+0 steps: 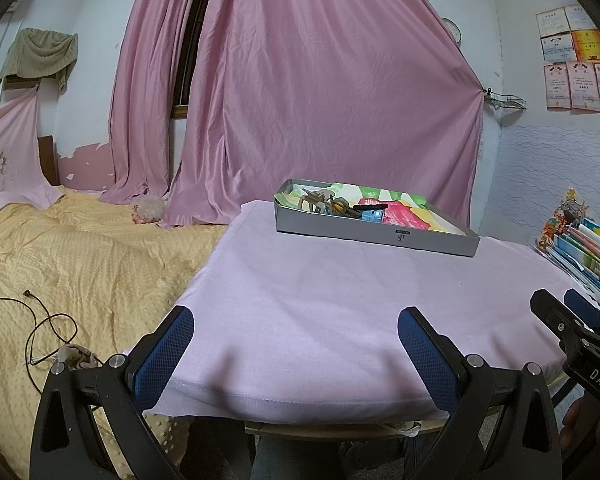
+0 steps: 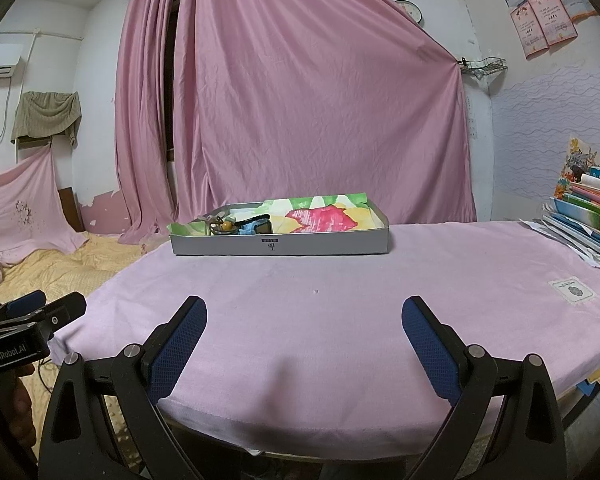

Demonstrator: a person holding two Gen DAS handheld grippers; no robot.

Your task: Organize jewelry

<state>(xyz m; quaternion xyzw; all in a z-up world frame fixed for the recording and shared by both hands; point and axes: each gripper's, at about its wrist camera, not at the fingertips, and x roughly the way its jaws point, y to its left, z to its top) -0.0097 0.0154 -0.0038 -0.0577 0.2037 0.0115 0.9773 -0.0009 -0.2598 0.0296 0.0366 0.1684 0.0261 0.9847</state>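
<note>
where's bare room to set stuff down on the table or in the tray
The pink cloth is bare from the near table edge to the grey tray. The tray's right part shows only bright paper lining. Crowded: hair clips piled at its left end, books along the table's right edge.

A matt pink cloth (image 2: 340, 320) with a fine weave covers the tabletop. The tray (image 2: 280, 245) looks like smooth grey card, lined with colourful printed paper (image 2: 320, 214). The hair clips (image 1: 320, 202) in it look like glossy plastic. Each gripper has matt black plastic arms and blue pads (image 1: 168, 356) with a rough dotted texture.
</note>
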